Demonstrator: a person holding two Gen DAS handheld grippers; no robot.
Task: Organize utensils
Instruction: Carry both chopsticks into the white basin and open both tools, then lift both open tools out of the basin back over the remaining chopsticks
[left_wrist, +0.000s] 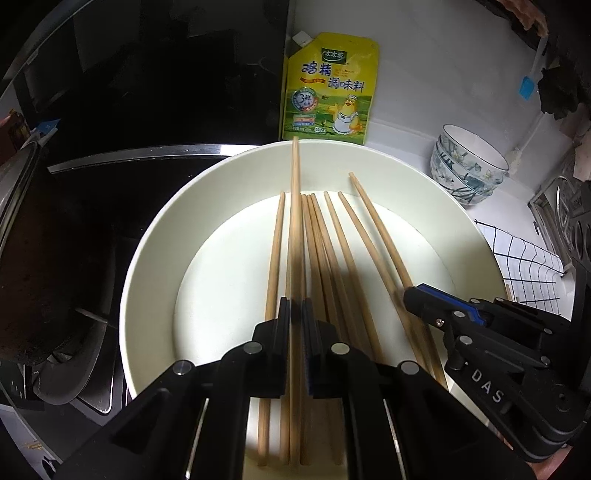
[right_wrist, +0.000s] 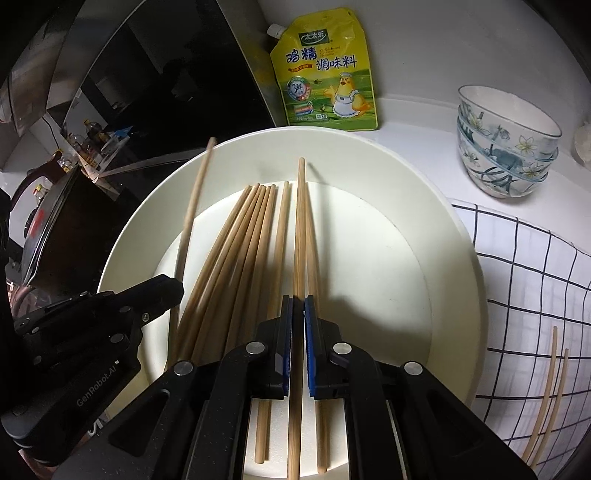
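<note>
Several wooden chopsticks (left_wrist: 332, 240) lie in a wide white bowl (left_wrist: 155, 229), also in the right wrist view (right_wrist: 236, 236). My left gripper (left_wrist: 295, 306) is shut on one chopstick (left_wrist: 294, 206), lifted above the others and pointing away; from the right wrist view it (right_wrist: 162, 291) holds that chopstick (right_wrist: 195, 199) at the bowl's left. My right gripper (right_wrist: 298, 302) is shut on another chopstick (right_wrist: 300, 229) over the bowl's middle; it shows in the left wrist view (left_wrist: 417, 295) at the bowl's right.
A yellow seasoning pouch (right_wrist: 325, 70) leans on the wall behind the bowl. Stacked floral bowls (right_wrist: 506, 144) stand at the right. A checked cloth (right_wrist: 532, 295) with two chopsticks (right_wrist: 546, 387) lies right of the bowl (right_wrist: 458, 258). A black stove and wok (left_wrist: 44, 258) are at the left.
</note>
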